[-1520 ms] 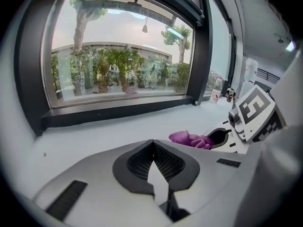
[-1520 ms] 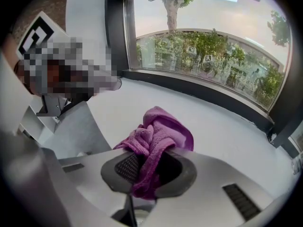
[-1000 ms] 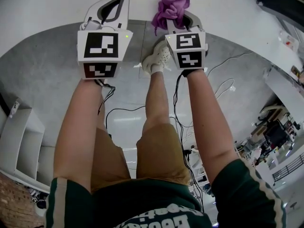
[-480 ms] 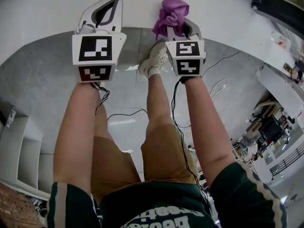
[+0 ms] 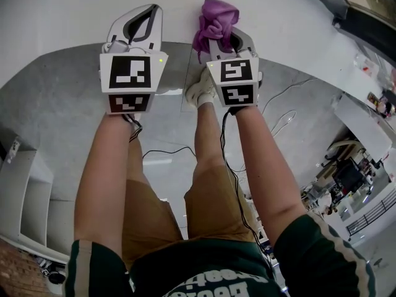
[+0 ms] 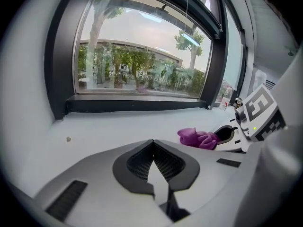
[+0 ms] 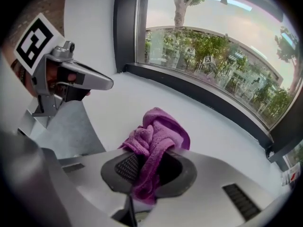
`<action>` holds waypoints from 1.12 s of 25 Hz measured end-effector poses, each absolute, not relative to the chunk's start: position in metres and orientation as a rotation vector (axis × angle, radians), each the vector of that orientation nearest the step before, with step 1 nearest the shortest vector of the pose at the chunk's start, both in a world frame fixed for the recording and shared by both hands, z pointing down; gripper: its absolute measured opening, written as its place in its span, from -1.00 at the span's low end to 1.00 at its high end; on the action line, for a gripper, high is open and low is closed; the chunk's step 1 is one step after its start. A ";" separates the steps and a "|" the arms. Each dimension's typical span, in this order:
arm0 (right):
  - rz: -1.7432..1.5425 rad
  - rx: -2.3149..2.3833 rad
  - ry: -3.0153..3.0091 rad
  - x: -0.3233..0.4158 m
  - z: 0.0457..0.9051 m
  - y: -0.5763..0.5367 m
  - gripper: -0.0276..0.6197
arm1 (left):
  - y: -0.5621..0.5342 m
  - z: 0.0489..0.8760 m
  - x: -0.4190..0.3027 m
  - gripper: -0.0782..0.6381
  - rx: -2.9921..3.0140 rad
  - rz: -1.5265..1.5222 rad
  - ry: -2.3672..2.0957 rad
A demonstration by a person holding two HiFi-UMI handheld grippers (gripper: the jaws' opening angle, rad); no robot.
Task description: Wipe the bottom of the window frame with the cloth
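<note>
Right gripper (image 7: 152, 167) clamped on crumpled purple terry cloth (image 7: 158, 134) over white window sill (image 6: 109, 126); left gripper (image 6: 153, 145) jaws closed together, holding nothing.

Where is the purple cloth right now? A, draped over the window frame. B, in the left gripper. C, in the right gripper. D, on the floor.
C: the purple cloth is pinched between the jaws of the right gripper, while the left gripper is shut on nothing.

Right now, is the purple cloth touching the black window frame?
Apart. The right gripper view shows bare white sill between the cloth and the window frame.
</note>
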State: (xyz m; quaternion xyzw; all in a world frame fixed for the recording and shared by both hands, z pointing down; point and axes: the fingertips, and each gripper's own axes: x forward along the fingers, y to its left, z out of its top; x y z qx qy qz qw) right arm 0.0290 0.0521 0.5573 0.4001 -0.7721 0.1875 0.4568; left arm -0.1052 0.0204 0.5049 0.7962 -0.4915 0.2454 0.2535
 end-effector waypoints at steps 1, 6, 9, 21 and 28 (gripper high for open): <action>0.463 0.982 -1.911 0.023 0.557 0.052 -0.69 | 0.020 0.505 -0.108 -0.76 2.161 0.666 -1.338; 0.444 0.956 -1.943 -0.006 0.557 0.048 -0.69 | 0.018 0.508 -0.121 -0.76 2.141 0.664 -1.349; 0.440 0.937 -1.956 -0.019 0.558 0.047 -0.69 | 0.018 0.509 -0.129 -0.76 2.138 0.667 -1.354; 0.413 0.890 -2.006 -0.079 0.556 0.042 -0.69 | 0.021 0.510 -0.184 -0.76 2.103 0.669 -1.408; 0.389 0.857 -2.032 -0.108 0.556 0.040 -0.69 | 0.023 0.512 -0.216 -0.76 2.076 0.677 -1.444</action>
